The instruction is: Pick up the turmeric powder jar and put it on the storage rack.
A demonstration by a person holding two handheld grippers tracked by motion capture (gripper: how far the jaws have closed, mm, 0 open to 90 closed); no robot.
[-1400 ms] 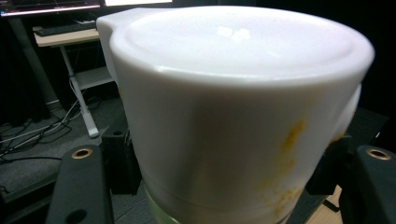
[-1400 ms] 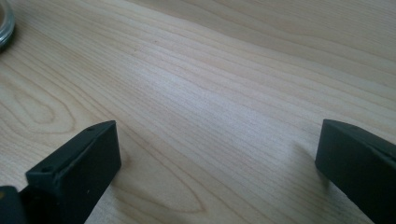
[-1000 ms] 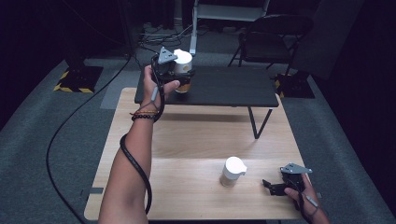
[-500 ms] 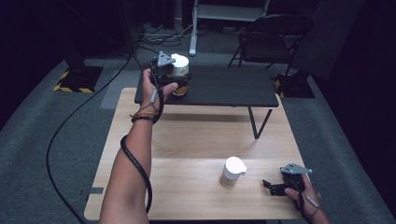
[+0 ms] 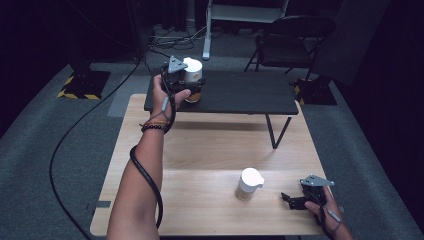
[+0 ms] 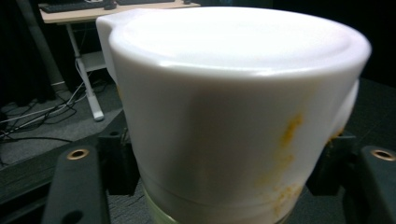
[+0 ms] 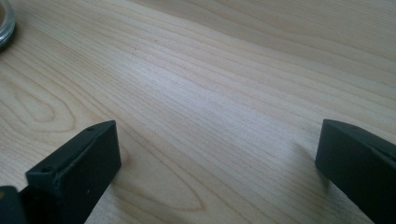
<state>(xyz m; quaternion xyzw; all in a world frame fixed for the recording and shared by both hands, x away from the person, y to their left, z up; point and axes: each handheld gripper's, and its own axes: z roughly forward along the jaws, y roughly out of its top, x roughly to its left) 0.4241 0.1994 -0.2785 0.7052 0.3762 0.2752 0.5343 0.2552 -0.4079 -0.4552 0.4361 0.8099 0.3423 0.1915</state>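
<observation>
Seemingly mid-carry, the left hand-held gripper [image 5: 186,80] clamps a white-lidded jar [image 6: 233,112], stained orange, over the far-left end of the black table [image 5: 240,95]; next, I judge, comes a steady set-down. On the near wooden table [image 5: 210,150], the right hand-held gripper [image 5: 295,201] rests wide open and empty, right of a second jar [image 5: 248,183].
</observation>
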